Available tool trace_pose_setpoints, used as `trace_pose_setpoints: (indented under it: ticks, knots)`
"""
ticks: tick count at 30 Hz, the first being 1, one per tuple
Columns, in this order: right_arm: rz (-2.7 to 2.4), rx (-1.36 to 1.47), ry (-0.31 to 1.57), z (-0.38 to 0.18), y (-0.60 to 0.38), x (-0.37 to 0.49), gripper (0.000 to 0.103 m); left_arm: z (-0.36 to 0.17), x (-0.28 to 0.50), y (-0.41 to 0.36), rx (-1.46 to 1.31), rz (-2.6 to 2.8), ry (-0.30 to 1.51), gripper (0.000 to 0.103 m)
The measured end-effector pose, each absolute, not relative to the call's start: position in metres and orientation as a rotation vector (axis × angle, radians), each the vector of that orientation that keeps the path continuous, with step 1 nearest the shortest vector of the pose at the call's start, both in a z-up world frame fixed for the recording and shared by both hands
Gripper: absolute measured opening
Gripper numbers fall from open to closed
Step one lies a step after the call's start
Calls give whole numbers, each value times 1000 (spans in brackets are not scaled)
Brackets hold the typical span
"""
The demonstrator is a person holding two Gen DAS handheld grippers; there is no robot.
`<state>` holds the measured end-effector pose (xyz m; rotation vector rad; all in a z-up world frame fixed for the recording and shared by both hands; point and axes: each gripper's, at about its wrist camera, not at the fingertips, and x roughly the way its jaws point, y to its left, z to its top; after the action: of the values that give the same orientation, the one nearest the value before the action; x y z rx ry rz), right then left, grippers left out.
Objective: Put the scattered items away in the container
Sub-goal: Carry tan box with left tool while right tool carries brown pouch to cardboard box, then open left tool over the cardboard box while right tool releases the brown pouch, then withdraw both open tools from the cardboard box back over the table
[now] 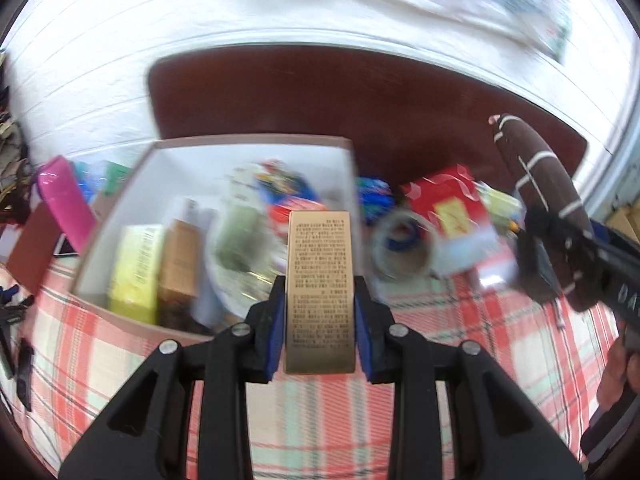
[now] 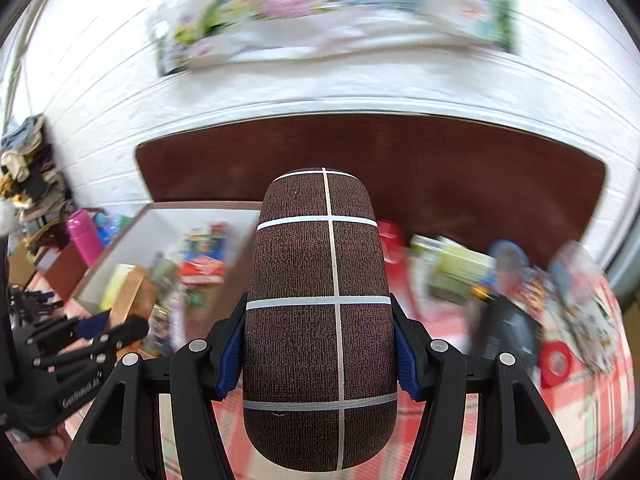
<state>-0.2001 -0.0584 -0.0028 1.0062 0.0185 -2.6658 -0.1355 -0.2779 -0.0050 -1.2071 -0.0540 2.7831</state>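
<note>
My left gripper (image 1: 319, 312) is shut on a gold box (image 1: 320, 280) with black print and holds it above the near right corner of the open white container (image 1: 120, 216). The container holds several items, among them a yellow box (image 1: 136, 268) and a brown box (image 1: 180, 264). My right gripper (image 2: 320, 348) is shut on a brown oval case (image 2: 316, 312) with white grid lines. That case also shows in the left wrist view (image 1: 540, 196), at the right. The container shows in the right wrist view (image 2: 120, 248), to the left of the case.
The table has a red plaid cloth (image 1: 460, 320). Right of the container lie a tape roll (image 1: 404, 248), a red packet (image 1: 452, 204), a red tape roll (image 2: 556, 360) and several blurred packets. A pink bottle (image 1: 64, 200) stands left of the container. A dark brown board (image 1: 340, 92) leans against the white wall.
</note>
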Motion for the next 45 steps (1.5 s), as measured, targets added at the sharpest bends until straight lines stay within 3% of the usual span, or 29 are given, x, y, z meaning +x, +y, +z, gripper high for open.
trace_pose_setpoints:
  ticks: [9,18,20,24,26,29,37,45]
  knots:
    - [-2489,1116,88,-28,-176,-251,63,-12,-193,-339,-1305,2833,-79,30]
    - [-2430,1223,143,-64,-209,-278,63,-44,-224,-364,-1395,2832,-128,31]
    - [-2416,1239,131,-70,-208,-281,63,-45,-223,-366,-1368,2841,-144,35]
    - [-2483,1156,195,-60,-207,-273,71,-35,-219,-368,-1327,2915,-122,70]
    - [-2491,1116,183,-50,-201,-270,75,-28,-215,-373,-1305,2945,-154,82]
    - [-2527,1050,161,-31,-190,-264,77,-14,-205,-377,-1266,3000,-140,91]
    - [-2572,918,69,16,-136,-224,77,24,-154,-366,-1138,3031,-145,93]
    - [-2679,869,-24,32,-23,-161,78,31,-72,-299,-1047,2912,-77,96]
